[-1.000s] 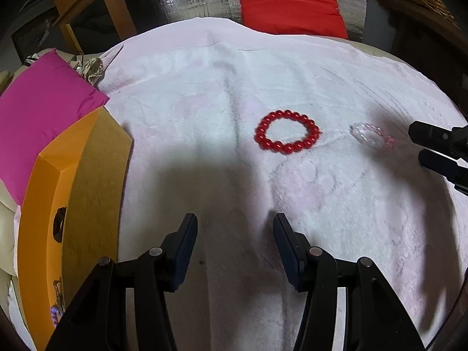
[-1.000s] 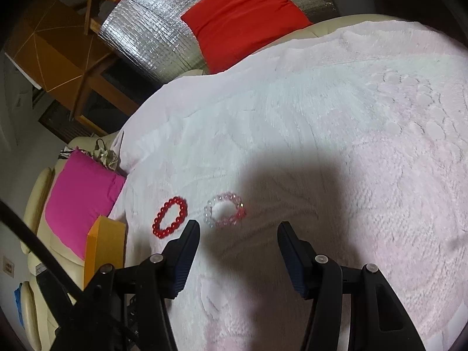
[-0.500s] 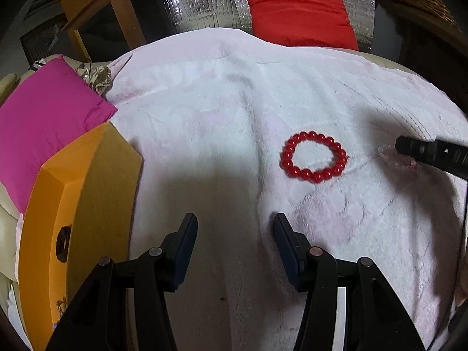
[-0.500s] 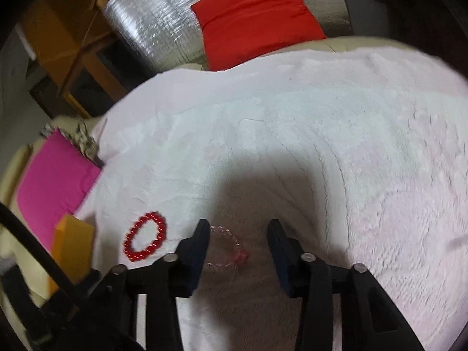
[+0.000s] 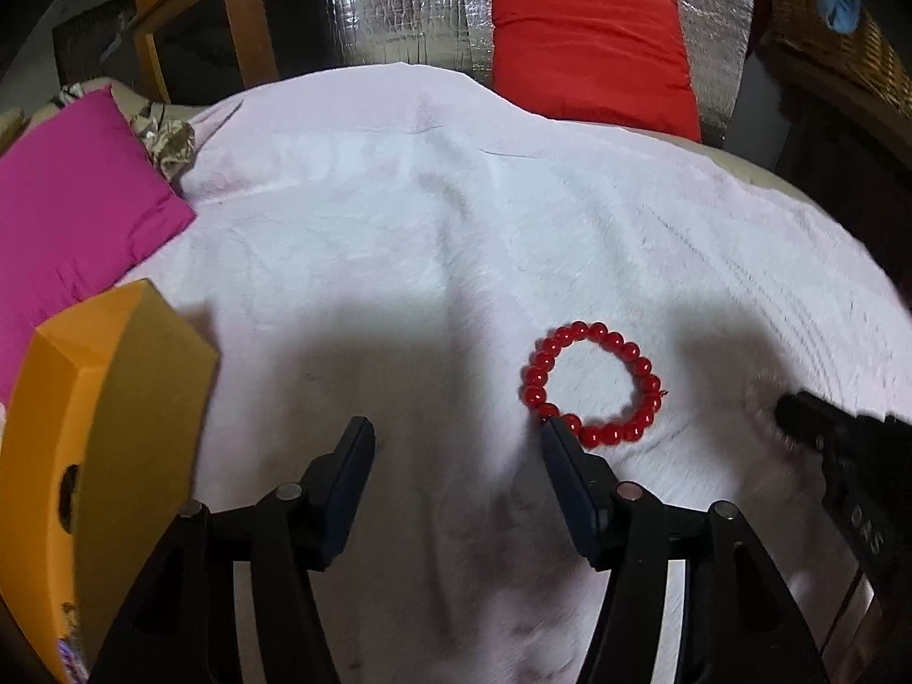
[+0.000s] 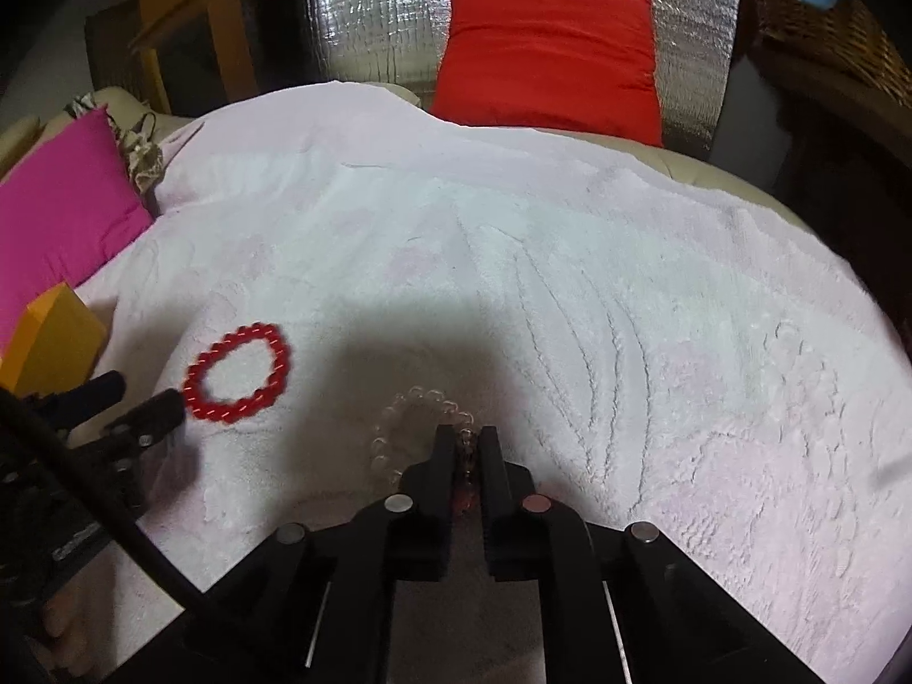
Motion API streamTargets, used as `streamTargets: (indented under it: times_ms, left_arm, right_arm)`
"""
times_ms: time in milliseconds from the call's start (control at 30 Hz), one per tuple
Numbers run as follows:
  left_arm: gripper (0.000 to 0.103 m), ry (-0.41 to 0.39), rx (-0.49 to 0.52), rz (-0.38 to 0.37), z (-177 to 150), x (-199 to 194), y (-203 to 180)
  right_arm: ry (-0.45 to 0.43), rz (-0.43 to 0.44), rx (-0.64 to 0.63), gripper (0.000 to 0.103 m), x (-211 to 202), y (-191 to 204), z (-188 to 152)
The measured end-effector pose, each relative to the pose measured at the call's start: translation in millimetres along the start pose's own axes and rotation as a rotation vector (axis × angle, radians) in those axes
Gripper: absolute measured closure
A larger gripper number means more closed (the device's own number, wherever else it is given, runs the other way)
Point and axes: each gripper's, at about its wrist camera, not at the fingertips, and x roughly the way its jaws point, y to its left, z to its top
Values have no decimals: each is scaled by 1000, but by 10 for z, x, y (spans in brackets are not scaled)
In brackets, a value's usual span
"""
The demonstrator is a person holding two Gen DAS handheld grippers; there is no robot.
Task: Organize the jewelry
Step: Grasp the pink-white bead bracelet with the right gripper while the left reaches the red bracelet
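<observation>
The right gripper has just snapped closed on the clear bead bracelet; left gripper, jaws widening and empty, nears the red bracelet, next to collect

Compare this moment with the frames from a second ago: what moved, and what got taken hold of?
The right tongs came down over the clear bead bracelet and their jaws have just been closing, now pinching its near side. The left tongs drew closer to the red bead bracelet, jaws opening slightly wider, nothing between them. The red bracelet, orange box and white towel stayed put.
</observation>
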Motion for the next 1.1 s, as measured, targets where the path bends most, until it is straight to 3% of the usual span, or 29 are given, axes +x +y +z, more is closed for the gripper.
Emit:
streamTargets:
  times_ms: [233,500,733,967,1000,1067,1100]
  left_arm:
    - [39,17,-40,-75,46,56,-144]
    - [31,-57,-4,-138,85,-40,-362]
    - [28,11,-27,-186,102,164,-528]
    - [24,5,-81,-215,148,208,-480]
    - [26,2,-72,-209,145,208,-480]
    - [49,-8,-51,-178,145,209,-492]
    - [53,-7,-42,-169,160,234,-472]
  right_arm:
    - [14,52,82,95,-83,-218,-25]
    - [23,67,153,94,-204,-537,-106]
    - [36,103,180,95,-242,-729,-187]
    - [36,105,174,94,-263,-727,-218]
    - [36,107,179,94,-262,-731,-219]
    - [38,110,187,95,-257,-735,-221]
    - [38,112,192,95,-254,-740,-220]
